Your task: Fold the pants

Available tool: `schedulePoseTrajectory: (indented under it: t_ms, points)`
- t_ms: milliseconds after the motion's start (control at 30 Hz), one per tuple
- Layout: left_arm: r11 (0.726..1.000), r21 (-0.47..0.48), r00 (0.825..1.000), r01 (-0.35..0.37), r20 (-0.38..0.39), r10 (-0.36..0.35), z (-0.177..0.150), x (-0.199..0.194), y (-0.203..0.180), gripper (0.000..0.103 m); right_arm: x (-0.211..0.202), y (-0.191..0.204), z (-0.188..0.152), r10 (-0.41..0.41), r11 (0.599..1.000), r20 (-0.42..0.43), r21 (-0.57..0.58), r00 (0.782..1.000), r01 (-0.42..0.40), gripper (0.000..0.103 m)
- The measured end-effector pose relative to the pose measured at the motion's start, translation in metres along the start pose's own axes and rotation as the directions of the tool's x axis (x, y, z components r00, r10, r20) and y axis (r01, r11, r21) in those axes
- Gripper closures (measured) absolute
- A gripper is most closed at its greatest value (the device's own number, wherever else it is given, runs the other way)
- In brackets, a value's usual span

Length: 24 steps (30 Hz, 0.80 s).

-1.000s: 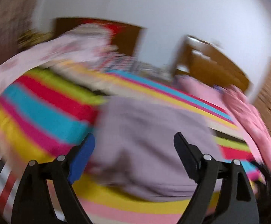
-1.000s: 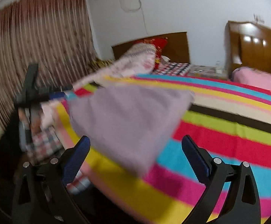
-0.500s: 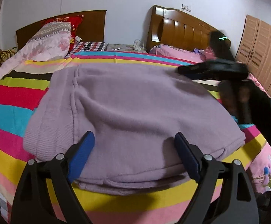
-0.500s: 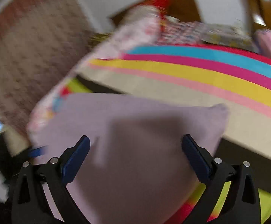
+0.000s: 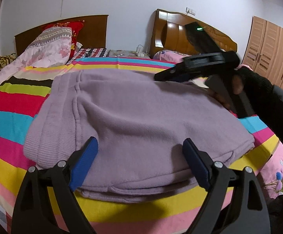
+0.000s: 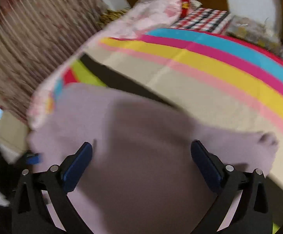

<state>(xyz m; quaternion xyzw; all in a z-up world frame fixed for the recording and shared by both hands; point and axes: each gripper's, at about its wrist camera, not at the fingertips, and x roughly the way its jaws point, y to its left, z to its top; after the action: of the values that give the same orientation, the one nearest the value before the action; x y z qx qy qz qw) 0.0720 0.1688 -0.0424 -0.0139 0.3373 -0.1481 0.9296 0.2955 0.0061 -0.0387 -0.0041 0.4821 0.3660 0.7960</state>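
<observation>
Striped bedspread [image 5: 12, 105] holds folded pants [image 5: 137, 120]; only left view shows wardrobe [image 5: 274, 48].

No readable text, label, brand, number or sign appears in either view.

Left wrist view: low at the near edge of the bed [image 5: 11, 115], facing the far headboard [image 5: 94, 31], close over the pants [image 5: 141, 120]. Right wrist view: blurred, apparently tilted down close over the pants [image 6: 141, 146], facing far-left toward the curtain [image 6: 34, 39]. Shared: pants, striped bed.
</observation>
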Motion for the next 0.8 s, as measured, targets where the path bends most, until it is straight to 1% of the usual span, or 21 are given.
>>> schedulePoseTrajectory:
  t_ms: [33,67,100,133,200,233,267,333,367,400,433,467,533,567,600,633,667,700,733,767,800]
  points:
    - [1.0,0.001,1.0,0.0,-0.001,0.0,0.0,0.001,0.0,0.015,-0.003,-0.003,0.004,-0.019,1.0,0.022,0.017,1.0,0.018,0.006]
    - [1.0,0.0,1.0,0.0,-0.002,0.0,0.0,0.001,0.0,0.015,-0.016,-0.007,0.009,-0.125,0.99,0.077,0.073,0.989,0.12,0.004]
    - [1.0,-0.001,1.0,-0.001,-0.002,0.001,0.0,0.001,-0.001,0.015,-0.027,-0.006,0.009,-0.184,0.98,0.109,0.103,0.977,0.173,0.004]
    - [1.0,0.001,1.0,-0.003,-0.001,0.003,0.0,0.001,-0.001,0.015,-0.035,-0.003,0.007,-0.187,0.979,0.132,0.112,0.974,0.172,0.004]
    - [1.0,0.006,1.0,-0.011,-0.001,0.011,0.001,0.002,-0.002,0.015,-0.06,0.016,-0.011,-0.086,0.995,0.183,0.068,0.979,0.075,0.004]
    - [1.0,0.008,1.0,-0.014,-0.001,0.014,0.001,0.003,-0.003,0.015,-0.071,0.03,-0.026,-0.072,0.997,0.197,0.026,0.978,0.069,0.004]
    - [1.0,0.008,1.0,-0.015,0.0,0.015,0.001,0.003,-0.003,0.015,-0.079,0.041,-0.04,-0.091,0.995,0.21,-0.008,0.973,0.095,0.004]
    - [1.0,0.011,1.0,-0.018,0.003,0.018,0.001,0.003,-0.004,0.014,-0.097,0.062,-0.074,-0.176,0.978,0.252,-0.068,0.952,0.199,0.004]
    - [1.0,0.012,1.0,-0.019,0.004,0.019,0.001,0.003,-0.004,0.014,-0.105,0.075,-0.101,-0.245,0.957,0.274,-0.084,0.93,0.277,0.004]
    - [1.0,0.014,1.0,-0.022,0.004,0.022,0.001,0.004,-0.005,0.014,-0.108,0.081,-0.117,-0.274,0.947,0.278,-0.087,0.92,0.309,0.004]
    - [1.0,0.015,1.0,-0.025,0.003,0.025,0.0,0.005,-0.006,0.013,-0.107,0.086,-0.133,-0.3,0.937,0.276,-0.096,0.913,0.336,0.004]
    - [0.999,0.017,1.0,-0.027,0.002,0.027,0.0,0.005,-0.007,0.012,-0.101,0.092,-0.156,-0.335,0.918,0.259,-0.129,0.906,0.376,0.004]
    - [0.999,0.022,0.999,-0.035,-0.003,0.035,0.001,0.007,-0.009,0.009,-0.083,0.094,-0.185,-0.401,0.882,0.224,-0.167,0.888,0.44,0.004]
    - [0.999,0.031,0.999,-0.043,-0.007,0.043,0.001,0.009,-0.011,0.006,-0.084,0.088,-0.194,-0.385,0.891,0.257,-0.147,0.886,0.43,0.004]
    - [0.998,0.04,0.998,-0.056,-0.01,0.056,0.001,0.011,-0.014,0.005,-0.086,0.082,-0.198,-0.373,0.905,0.262,-0.106,0.89,0.411,0.004]
    - [0.996,0.047,0.997,-0.071,-0.012,0.071,0.002,0.013,-0.016,0.003,-0.09,0.077,-0.197,-0.372,0.914,0.247,-0.073,0.895,0.4,0.004]
    - [0.996,0.047,0.997,-0.077,-0.013,0.077,0.002,0.014,-0.017,0.002,-0.099,0.076,-0.199,-0.387,0.911,0.262,-0.04,0.884,0.41,0.004]
    - [0.996,0.043,0.997,-0.079,-0.012,0.079,0.002,0.014,-0.016,0.002,-0.106,0.079,-0.202,-0.412,0.898,0.293,-0.029,0.863,0.438,0.004]
    - [0.996,0.041,0.997,-0.081,-0.012,0.081,0.002,0.015,-0.016,0.002,-0.109,0.082,-0.203,-0.425,0.89,0.315,-0.03,0.849,0.456,0.004]
    - [0.996,0.042,0.997,-0.082,-0.011,0.082,0.002,0.015,-0.016,0.002,-0.11,0.085,-0.208,-0.421,0.888,0.321,-0.043,0.849,0.457,0.004]
    - [0.996,0.043,0.996,-0.083,-0.01,0.084,0.002,0.015,-0.016,0.002,-0.112,0.09,-0.216,-0.421,0.889,0.299,-0.053,0.856,0.455,0.004]
